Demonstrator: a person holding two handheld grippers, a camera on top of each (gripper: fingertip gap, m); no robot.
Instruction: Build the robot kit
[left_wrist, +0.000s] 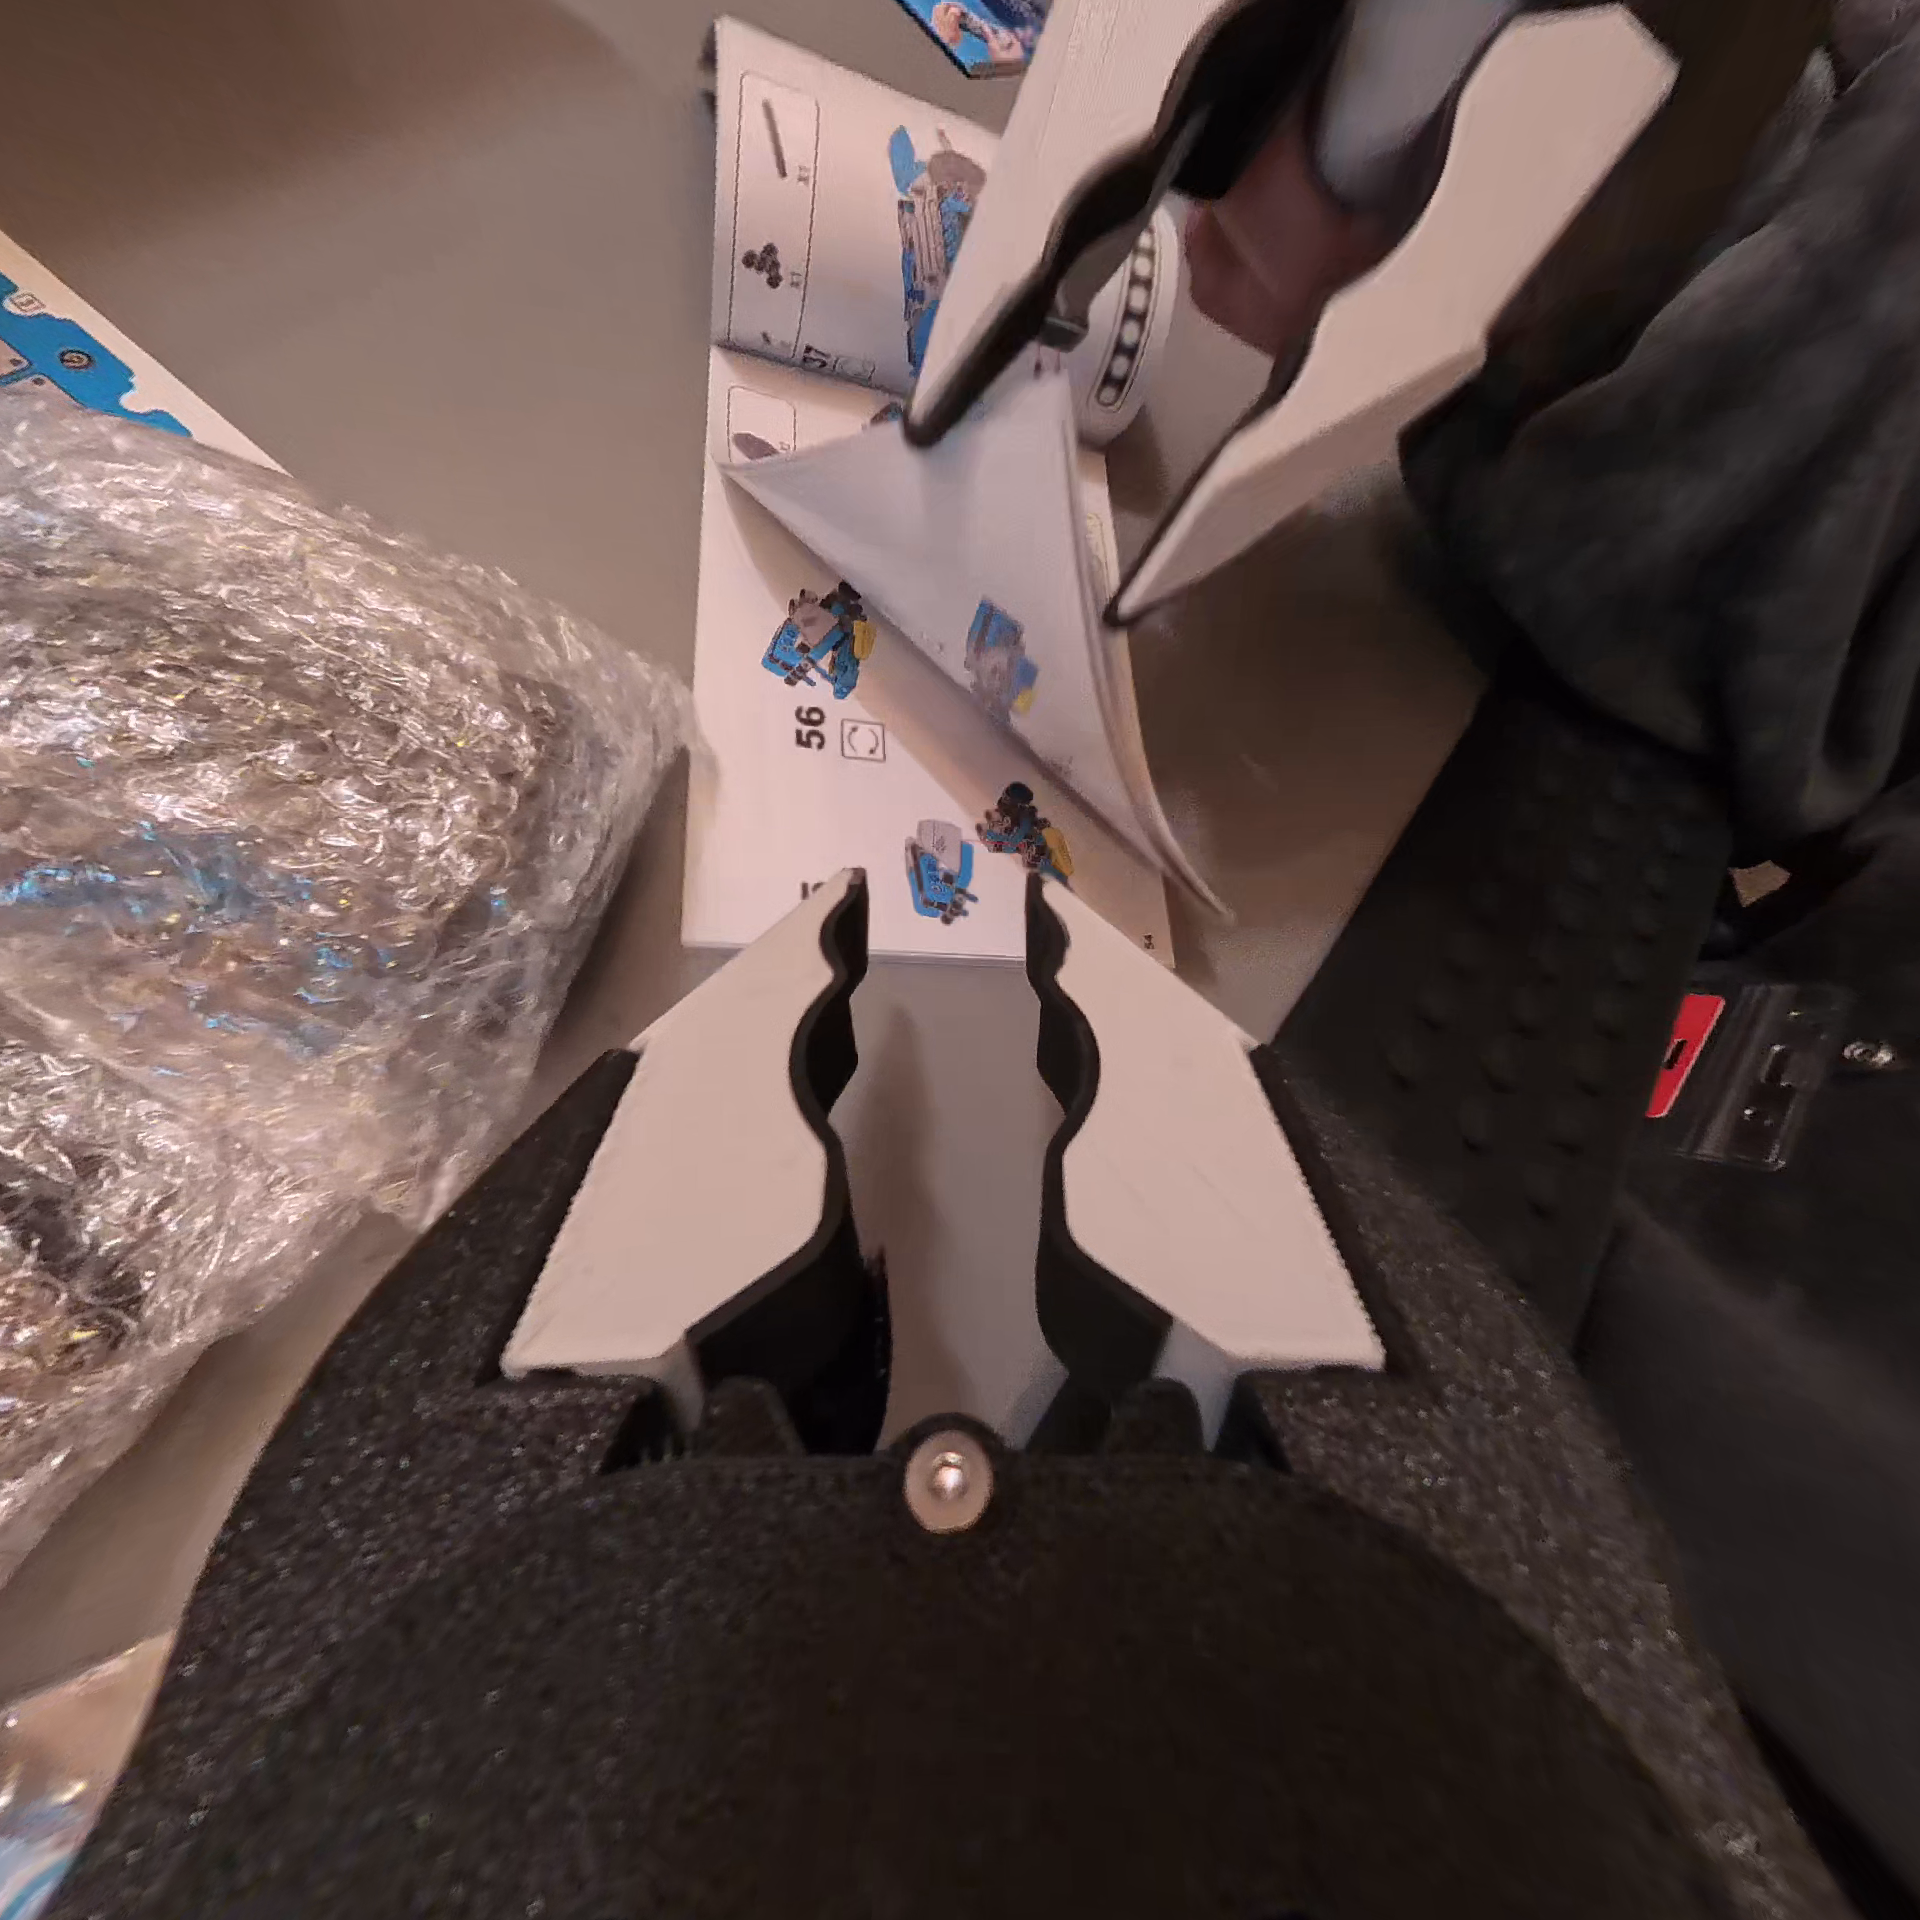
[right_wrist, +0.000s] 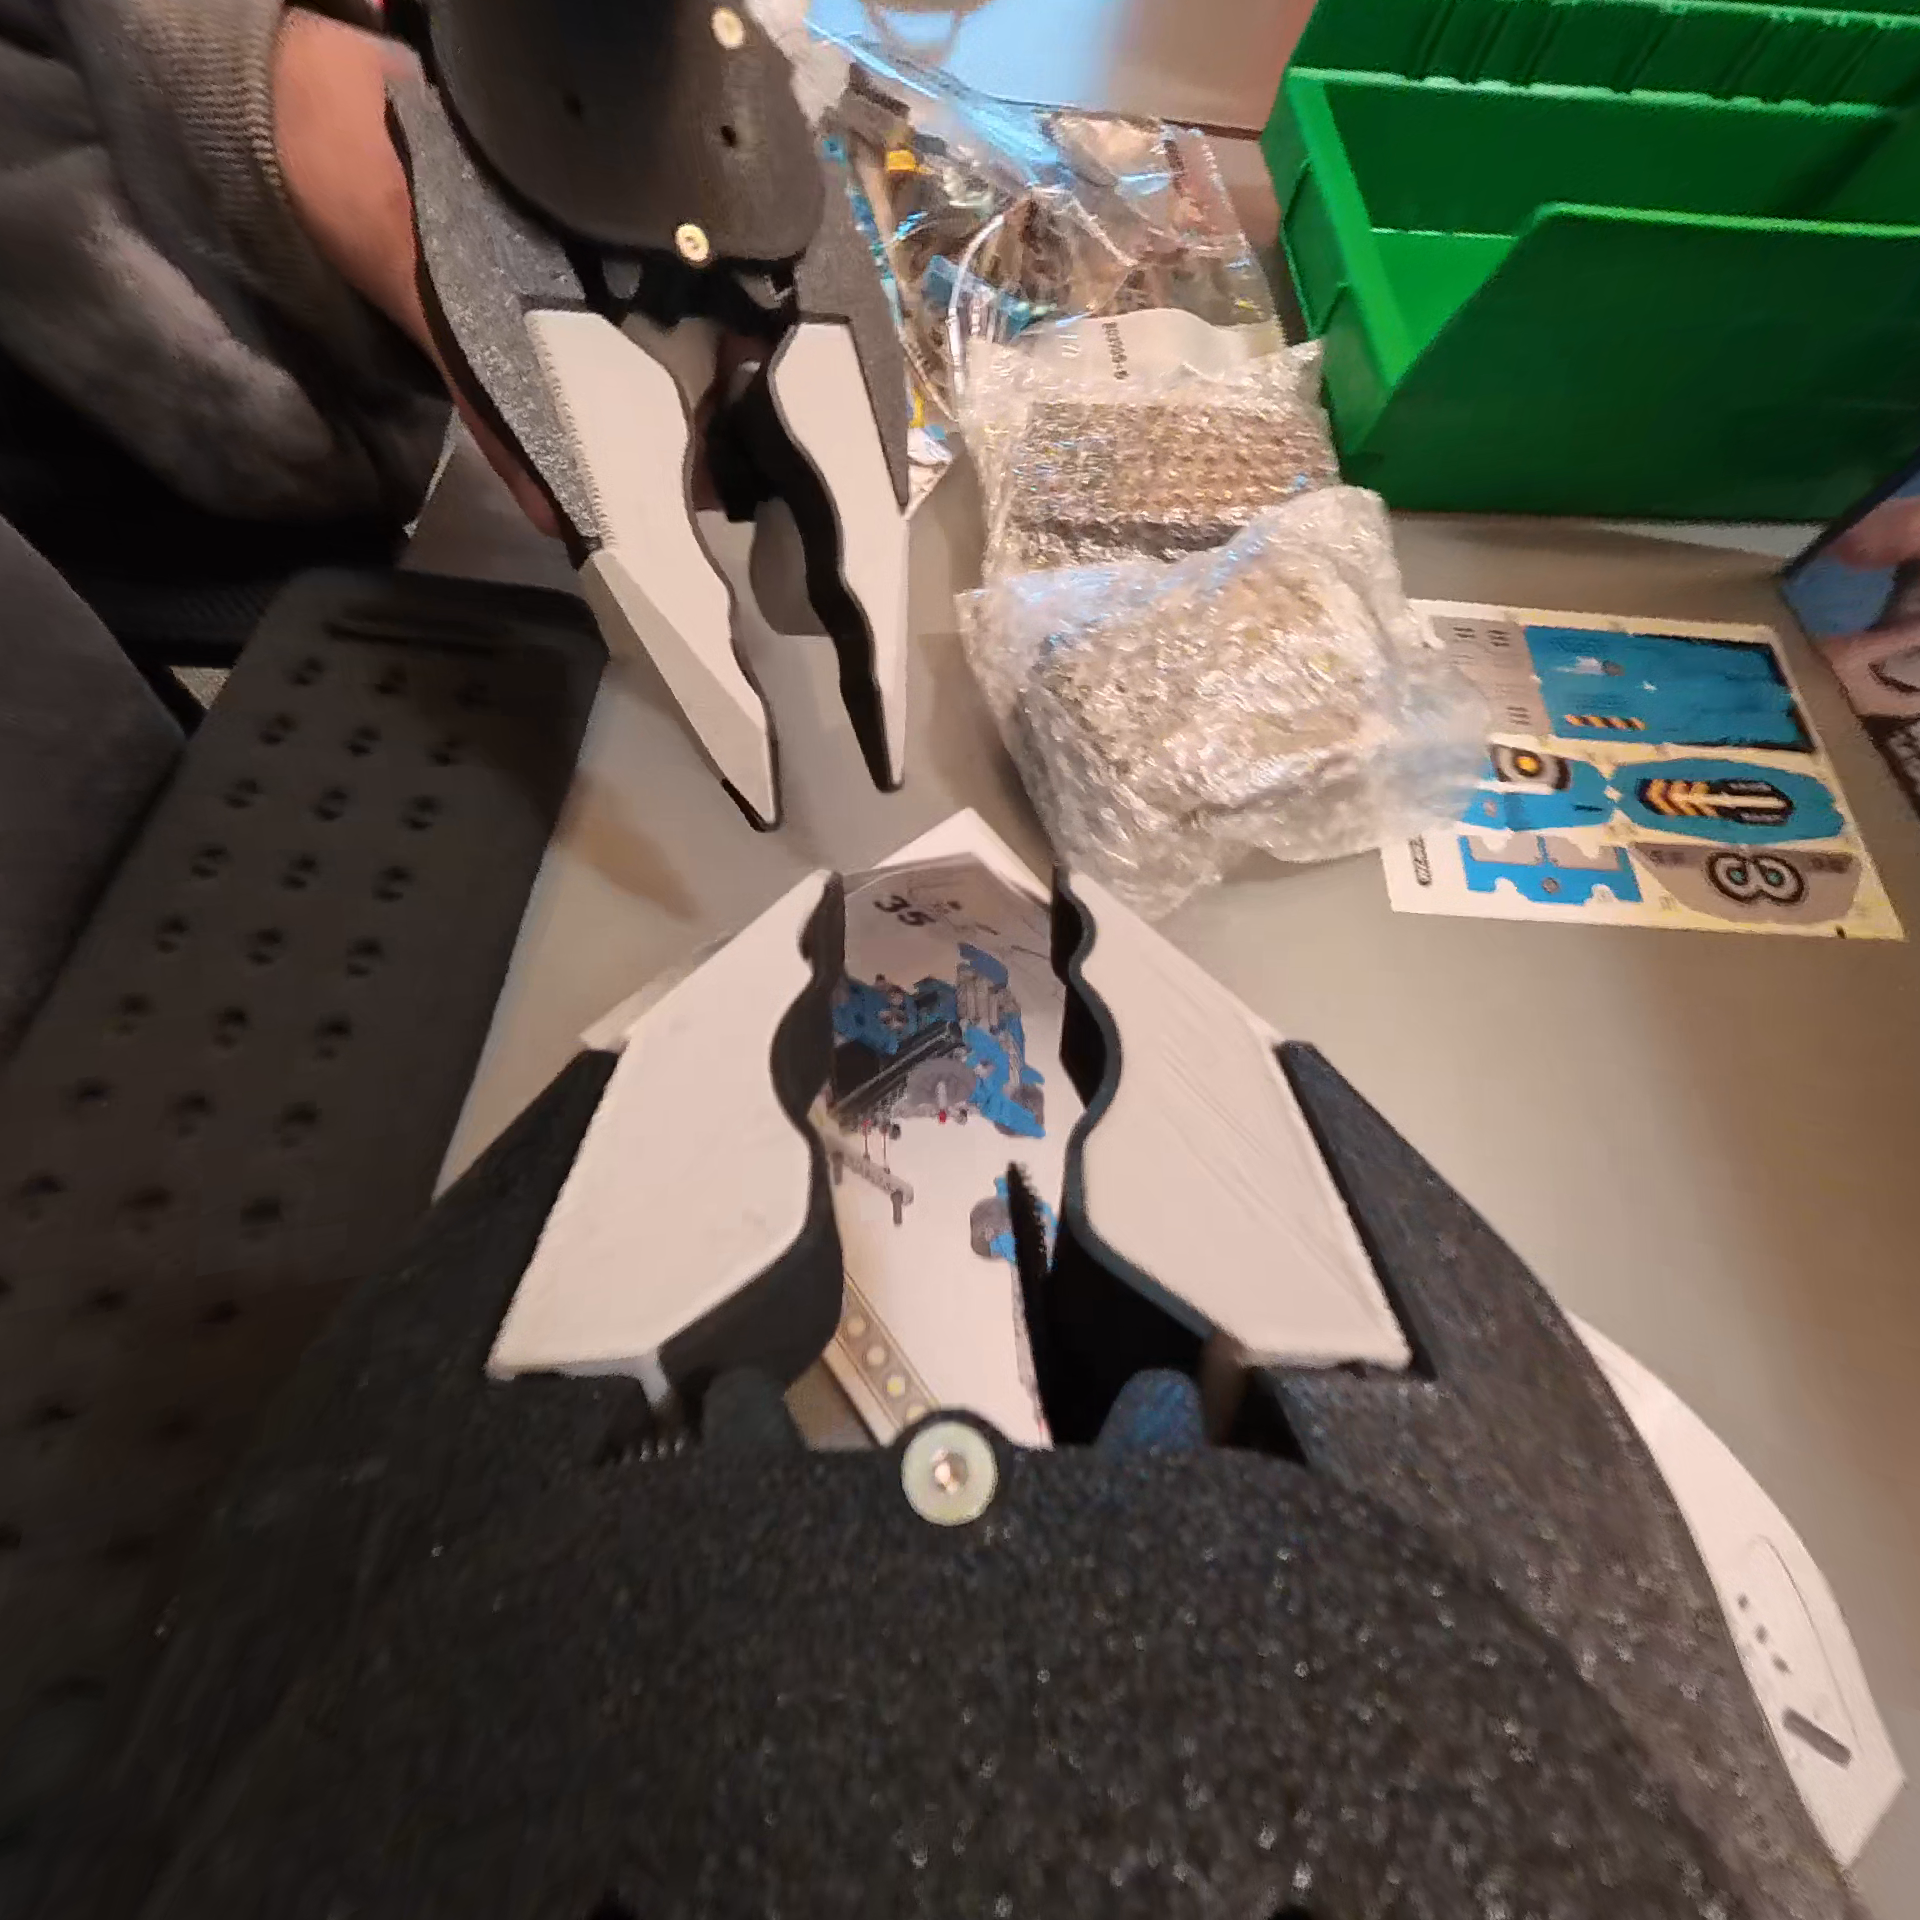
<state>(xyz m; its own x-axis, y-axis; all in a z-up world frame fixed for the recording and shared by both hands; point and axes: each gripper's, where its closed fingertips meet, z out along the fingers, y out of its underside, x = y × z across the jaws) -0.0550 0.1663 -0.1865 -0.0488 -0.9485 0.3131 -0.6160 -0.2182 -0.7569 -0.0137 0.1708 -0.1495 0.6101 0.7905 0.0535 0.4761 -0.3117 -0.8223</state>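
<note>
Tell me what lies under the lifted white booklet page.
Under the lifted white page another printed page shows blue model drawings. Its part beneath the fold is covered. The open right gripper touches the page.

- The booklet (left_wrist: 831, 790) is white with little blue pictures.
- The bins (right_wrist: 1621, 312), upper right, are bright green.
- The sticker sheet (right_wrist: 1652, 769) is blue, grey and white.
- The table (right_wrist: 1455, 1143) is plain grey.
</note>
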